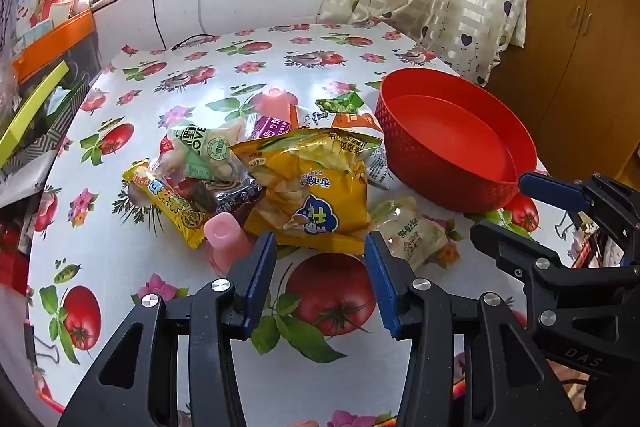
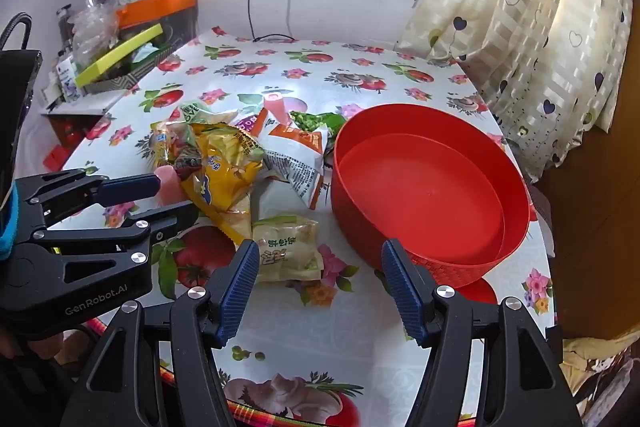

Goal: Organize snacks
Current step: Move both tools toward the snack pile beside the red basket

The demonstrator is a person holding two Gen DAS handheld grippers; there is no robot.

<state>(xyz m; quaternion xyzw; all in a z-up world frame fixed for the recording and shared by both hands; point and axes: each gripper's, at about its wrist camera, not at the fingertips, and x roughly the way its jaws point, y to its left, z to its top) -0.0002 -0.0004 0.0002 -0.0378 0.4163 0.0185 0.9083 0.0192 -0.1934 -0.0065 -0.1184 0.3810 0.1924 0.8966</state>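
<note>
We see both left tongs [image 1: 320, 247] and right tongs [image 2: 318, 259] spread, holding nothing, snack pile [image 1: 280, 179] mid-worktop [image 1: 240, 67] just left of red basket [image 2: 432, 187] by the right edge

The left claw [image 2: 168, 197], seen from the right wrist view, carries "GenRobot.AI" in pale letters on its black body. The right claw [image 1: 560, 211], seen from the left wrist view, shows the letters "DAS" on its black housing, the rest cut off. A green and white snack packet [image 1: 200, 151] in the pile bears "LOVE" in white capitals. The other wrappers and the red bags by the window carry Chinese characters too small or skewed to read.
</note>
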